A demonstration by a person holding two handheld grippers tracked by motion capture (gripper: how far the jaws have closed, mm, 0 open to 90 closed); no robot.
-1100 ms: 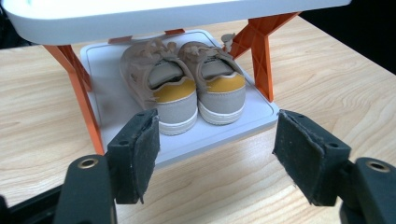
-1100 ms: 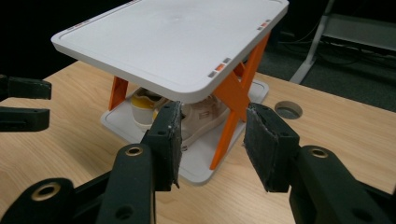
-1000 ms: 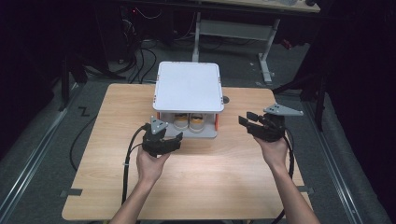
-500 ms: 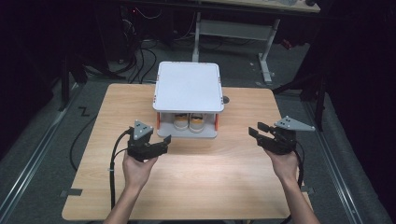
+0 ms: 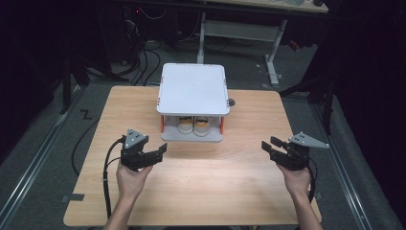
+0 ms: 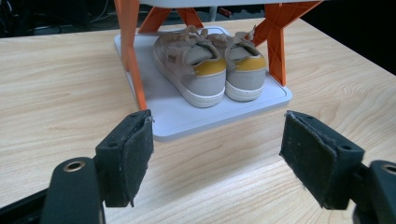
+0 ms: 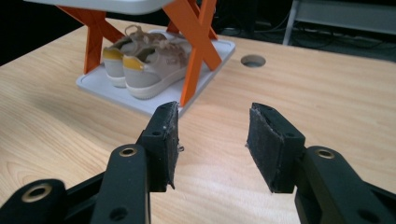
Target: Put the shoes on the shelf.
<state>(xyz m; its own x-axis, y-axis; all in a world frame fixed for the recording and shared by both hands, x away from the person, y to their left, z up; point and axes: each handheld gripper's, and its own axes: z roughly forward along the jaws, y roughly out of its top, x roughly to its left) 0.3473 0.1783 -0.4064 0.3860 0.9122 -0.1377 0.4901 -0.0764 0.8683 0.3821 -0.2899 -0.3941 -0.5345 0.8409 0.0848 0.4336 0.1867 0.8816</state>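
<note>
Since the earlier frames, both tools have pulled back toward the person and apart. The wooden table (image 5: 201, 182) carries a small rack (image 5: 193, 88) at its far centre: white top, orange legs, white base tray. On the tray sits a pair of beige shoes (image 6: 210, 63) with yellow heel tabs, heels facing the person. Left tool (image 5: 152, 152) spread, empty, near-left of rack. Right tool (image 5: 270, 144) spread, empty, well right. No readable text.
</note>
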